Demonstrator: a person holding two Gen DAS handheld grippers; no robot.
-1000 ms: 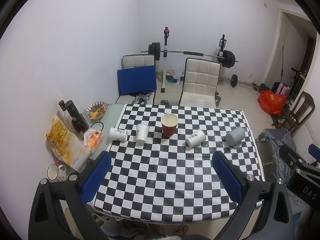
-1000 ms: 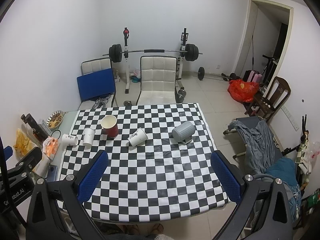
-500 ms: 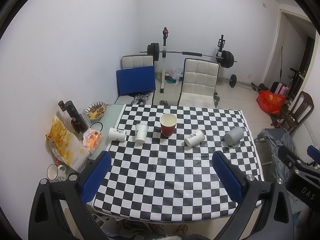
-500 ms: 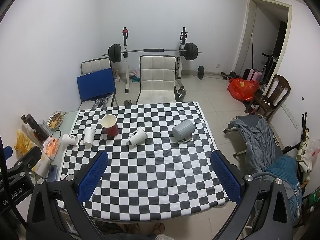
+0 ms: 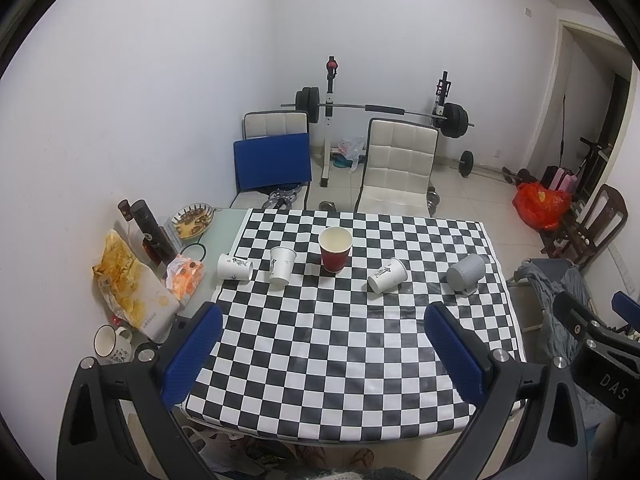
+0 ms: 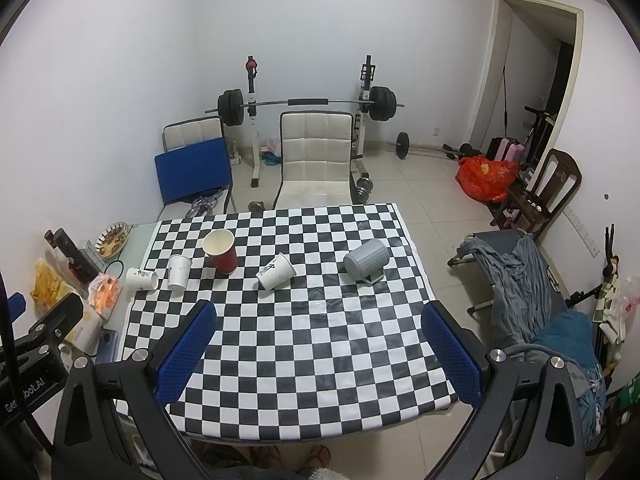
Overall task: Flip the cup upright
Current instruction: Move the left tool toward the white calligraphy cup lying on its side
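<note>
Left wrist view: we hold both grippers wide apart, empty, above checkered cloth; red cup upright among toppled white cups.

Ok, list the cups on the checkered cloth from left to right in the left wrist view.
Tipped white paper cup → upright white paper cup → red cup → second tipped white paper cup → tipped grey mug.

Tipped cups beyond spread claw
</note>
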